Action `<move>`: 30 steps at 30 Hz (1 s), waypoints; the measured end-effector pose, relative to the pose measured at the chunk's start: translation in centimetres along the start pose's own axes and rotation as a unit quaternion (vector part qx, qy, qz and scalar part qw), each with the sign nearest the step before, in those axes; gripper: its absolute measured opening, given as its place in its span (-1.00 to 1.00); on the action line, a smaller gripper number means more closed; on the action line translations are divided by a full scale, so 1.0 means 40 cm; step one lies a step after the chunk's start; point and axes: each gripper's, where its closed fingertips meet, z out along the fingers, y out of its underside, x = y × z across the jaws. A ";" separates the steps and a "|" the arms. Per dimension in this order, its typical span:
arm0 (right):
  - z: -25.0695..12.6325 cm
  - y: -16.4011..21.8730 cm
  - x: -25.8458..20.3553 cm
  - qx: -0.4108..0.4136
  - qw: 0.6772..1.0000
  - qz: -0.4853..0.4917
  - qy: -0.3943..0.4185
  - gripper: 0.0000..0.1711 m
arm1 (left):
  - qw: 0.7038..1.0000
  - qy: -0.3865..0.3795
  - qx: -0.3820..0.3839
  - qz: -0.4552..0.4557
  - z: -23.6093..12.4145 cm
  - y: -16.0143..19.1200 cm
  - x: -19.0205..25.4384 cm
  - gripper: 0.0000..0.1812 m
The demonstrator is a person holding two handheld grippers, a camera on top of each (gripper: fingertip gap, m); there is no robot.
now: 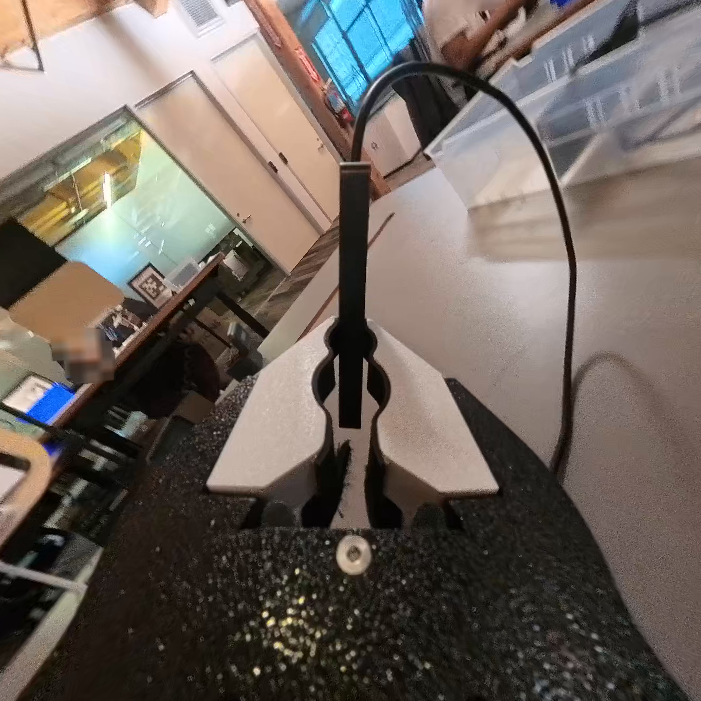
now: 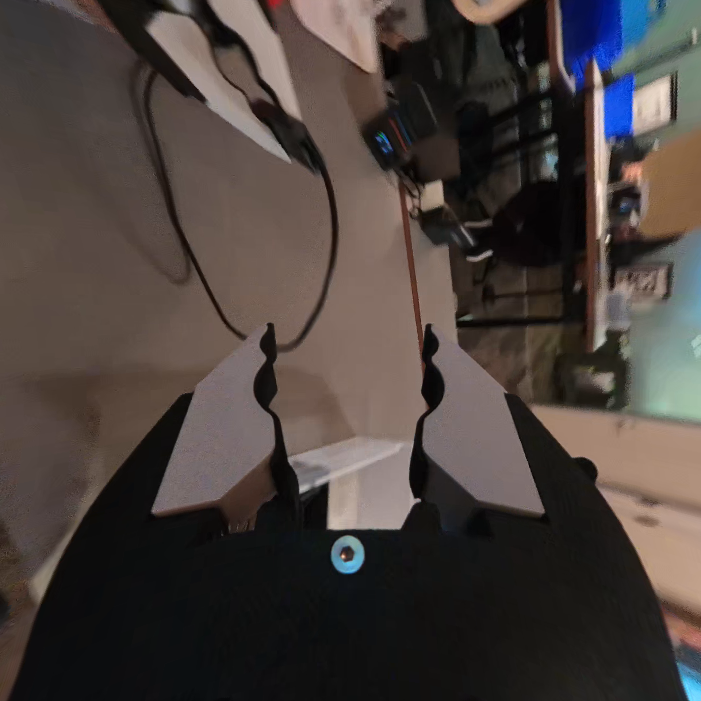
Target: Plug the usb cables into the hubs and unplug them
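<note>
My left gripper is shut on a slim black USB hub, seen edge-on and pointing away from me, held above the table. Its black cable leaves the hub's far end, arcs to the right and drops to the grey table. My right gripper is open and empty, apart from the hub. The right wrist view is blurred. At its top left are the left gripper's white fingers, closed on the black hub. The cable hangs from it in a loop.
Clear plastic bins stand along the table's far right side. A clear plastic box edge shows low between my right fingers. The table's edge runs close by, with desks and clutter beyond it. A person sits at a far desk.
</note>
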 end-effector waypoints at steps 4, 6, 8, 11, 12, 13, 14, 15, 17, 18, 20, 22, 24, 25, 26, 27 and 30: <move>0.148 -0.100 -0.103 0.002 0.987 -0.158 -0.011 -0.35 | 0.997 0.030 -0.007 0.068 0.021 -0.005 0.070 -0.90; 0.203 -0.104 -0.128 -0.012 0.980 -0.196 -0.023 -0.39 | 0.996 0.042 -0.001 0.080 0.025 -0.007 0.090 -0.91; 0.240 -0.099 -0.152 -0.018 0.979 -0.199 -0.051 -0.40 | 0.995 0.044 0.004 0.087 0.024 -0.009 0.093 -0.91; 0.265 -0.089 -0.169 -0.015 0.976 -0.205 -0.072 -0.70 | 0.994 0.062 0.020 0.087 0.018 -0.021 0.106 -0.91; 0.266 -0.089 -0.169 -0.011 0.975 -0.212 -0.068 -0.80 | 0.994 0.066 0.024 0.084 0.019 -0.023 0.111 -0.91; 0.263 -0.086 -0.167 -0.010 0.974 -0.217 -0.066 -0.90 | 0.994 0.067 0.033 0.076 0.019 -0.029 0.113 -0.70; 0.257 -0.081 -0.164 -0.013 0.974 -0.218 -0.065 -0.90 | 0.995 0.057 0.050 0.060 0.019 -0.045 0.105 -0.50; 0.248 -0.076 -0.149 -0.016 0.975 -0.216 -0.056 -0.90 | 0.996 0.045 0.064 0.042 0.017 -0.059 0.093 -0.30; 0.214 -0.063 -0.083 -0.023 0.978 -0.206 -0.018 -0.90 | 0.998 0.010 0.055 0.004 0.018 -0.062 0.051 0.11; 0.189 -0.056 -0.036 -0.027 0.981 -0.192 0.006 -0.90 | 0.999 -0.014 0.047 -0.003 0.015 -0.060 0.024 0.25; 0.124 -0.043 0.079 -0.030 0.985 -0.159 0.059 -0.90 | 0.997 -0.055 0.057 -0.005 -0.005 -0.071 -0.020 0.29; 0.043 -0.036 0.207 -0.035 0.984 -0.128 0.118 -0.90 | 0.993 -0.089 0.078 -0.013 -0.026 -0.086 -0.054 0.23; -0.041 -0.042 0.327 -0.035 0.980 -0.103 0.165 -0.90 | 0.991 -0.105 0.081 -0.026 -0.034 -0.085 -0.070 0.16; -0.083 -0.049 0.384 -0.036 0.977 -0.099 0.186 -0.90 | 0.991 -0.103 0.080 -0.029 -0.032 -0.082 -0.070 0.14; -0.123 -0.057 0.438 -0.041 0.973 -0.100 0.204 -0.90 | 0.991 -0.103 0.076 -0.031 -0.029 -0.077 -0.068 0.12; -0.162 -0.064 0.492 -0.047 0.969 -0.099 0.223 -0.91 | 0.992 -0.103 0.071 -0.030 -0.025 -0.071 -0.066 0.11; -0.263 -0.082 0.627 -0.054 0.960 -0.084 0.260 -0.90 | 0.994 -0.094 0.050 -0.016 -0.008 -0.049 -0.049 0.08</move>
